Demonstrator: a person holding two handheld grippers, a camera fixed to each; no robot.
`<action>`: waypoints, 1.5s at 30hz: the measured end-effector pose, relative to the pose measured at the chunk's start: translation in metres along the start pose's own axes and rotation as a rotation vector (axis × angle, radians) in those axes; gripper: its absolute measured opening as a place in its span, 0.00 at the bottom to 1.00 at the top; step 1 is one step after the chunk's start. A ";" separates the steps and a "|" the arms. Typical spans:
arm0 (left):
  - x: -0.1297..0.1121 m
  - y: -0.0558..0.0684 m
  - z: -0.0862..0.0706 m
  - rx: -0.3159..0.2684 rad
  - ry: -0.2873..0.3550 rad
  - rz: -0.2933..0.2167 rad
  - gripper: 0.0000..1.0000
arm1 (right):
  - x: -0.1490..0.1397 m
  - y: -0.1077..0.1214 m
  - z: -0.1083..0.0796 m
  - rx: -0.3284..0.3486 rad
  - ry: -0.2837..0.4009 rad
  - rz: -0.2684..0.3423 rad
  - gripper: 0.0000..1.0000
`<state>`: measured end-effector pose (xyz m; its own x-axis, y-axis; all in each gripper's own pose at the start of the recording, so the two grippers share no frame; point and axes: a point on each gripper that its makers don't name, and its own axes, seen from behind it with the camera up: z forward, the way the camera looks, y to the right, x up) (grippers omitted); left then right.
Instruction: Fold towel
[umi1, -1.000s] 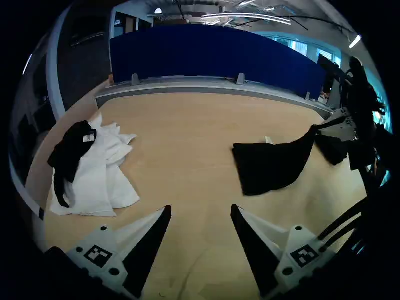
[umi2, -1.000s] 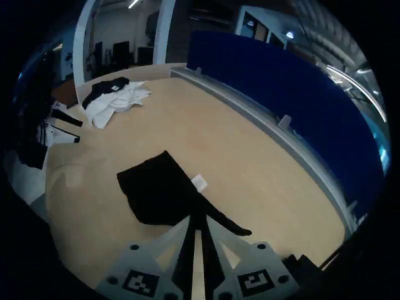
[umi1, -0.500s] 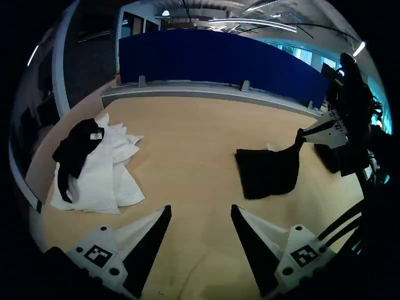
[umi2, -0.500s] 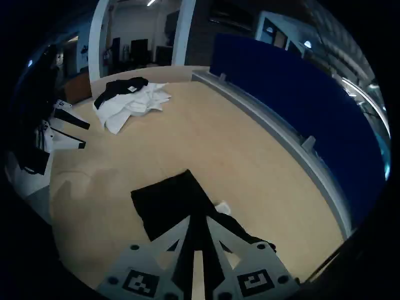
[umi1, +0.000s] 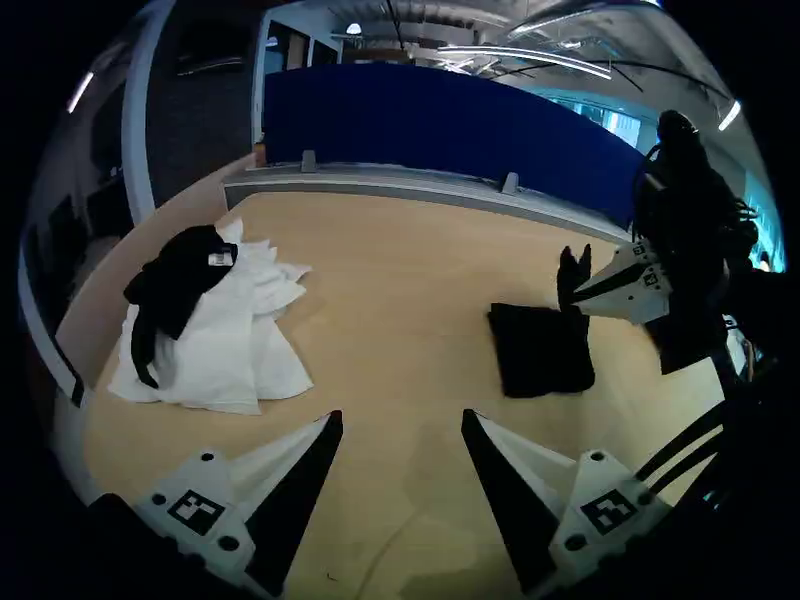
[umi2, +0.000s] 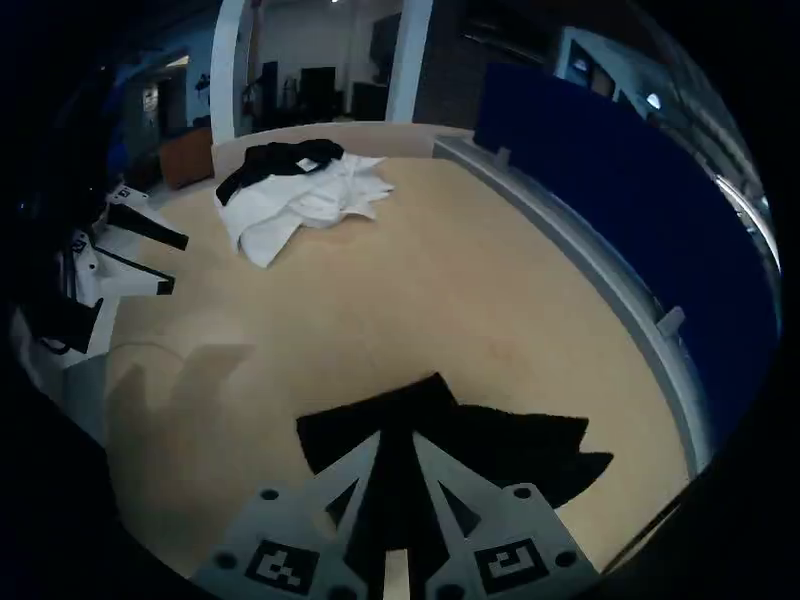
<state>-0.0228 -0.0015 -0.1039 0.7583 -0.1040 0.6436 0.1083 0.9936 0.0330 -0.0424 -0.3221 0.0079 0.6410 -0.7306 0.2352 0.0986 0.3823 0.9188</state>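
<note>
Both jaws of the right gripper (umi2: 396, 437) pinched an edge of the black towel (umi2: 500, 440) at lower centre; the left gripper (umi1: 400, 420), jaws spread, hovered well apart from it.

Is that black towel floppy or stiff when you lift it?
Probably floppy: the black towel sags from the right tool where its corner is pinched. Likely light too, since one small pinch lifts that edge.
</note>
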 end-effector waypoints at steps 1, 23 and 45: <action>0.000 -0.002 -0.001 0.002 0.001 -0.005 0.88 | -0.002 -0.006 0.006 0.014 -0.008 0.001 0.07; -0.005 -0.009 0.002 0.017 -0.005 -0.012 0.88 | -0.031 -0.041 0.037 0.086 -0.071 0.015 0.37; -0.004 -0.004 0.000 0.005 -0.008 0.012 0.88 | -0.073 -0.022 -0.004 -0.026 -0.070 0.125 0.91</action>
<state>-0.0262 -0.0046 -0.1065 0.7542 -0.0917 0.6502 0.0961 0.9950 0.0289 -0.0884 -0.2746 -0.0304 0.5951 -0.7137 0.3694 0.0418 0.4865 0.8727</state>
